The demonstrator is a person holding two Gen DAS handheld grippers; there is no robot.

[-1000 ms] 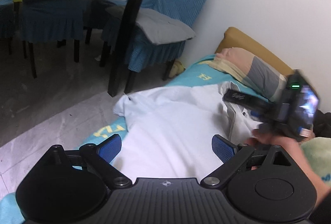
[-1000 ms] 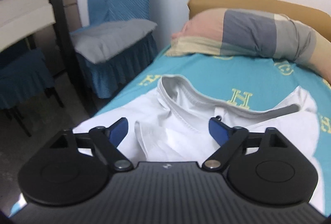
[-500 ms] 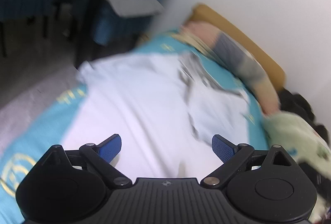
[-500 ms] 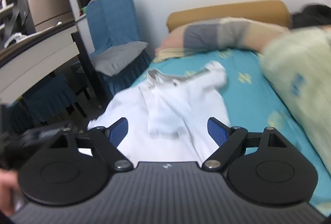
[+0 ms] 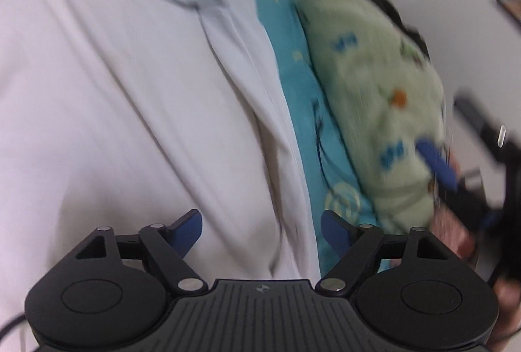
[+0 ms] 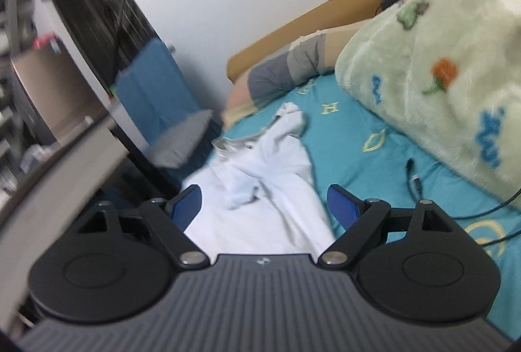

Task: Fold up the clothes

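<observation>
A white collared shirt (image 5: 123, 98) lies spread on the teal bedsheet (image 5: 302, 98), its right sleeve folded in over the chest. My left gripper (image 5: 261, 230) is open and empty, low over the shirt's right edge. My right gripper (image 6: 264, 204) is open and empty, held above the shirt (image 6: 270, 189) near its lower part. The right gripper also shows at the right edge of the left wrist view (image 5: 436, 163), blurred. The collar (image 6: 234, 145) points toward the pillow.
A green fleece blanket (image 6: 439, 85) is bunched along the wall side of the bed. A black cable (image 6: 413, 176) lies on the sheet beside it. A striped pillow (image 6: 286, 72) lies at the tan headboard (image 6: 306, 30). A blue-covered chair (image 6: 159, 104) and a desk (image 6: 58, 163) stand left of the bed.
Both grippers have pulled back from the collar toward the shirt's lower part. The left gripper swung right and dropped low over the shirt. Both views are motion-blurred.
</observation>
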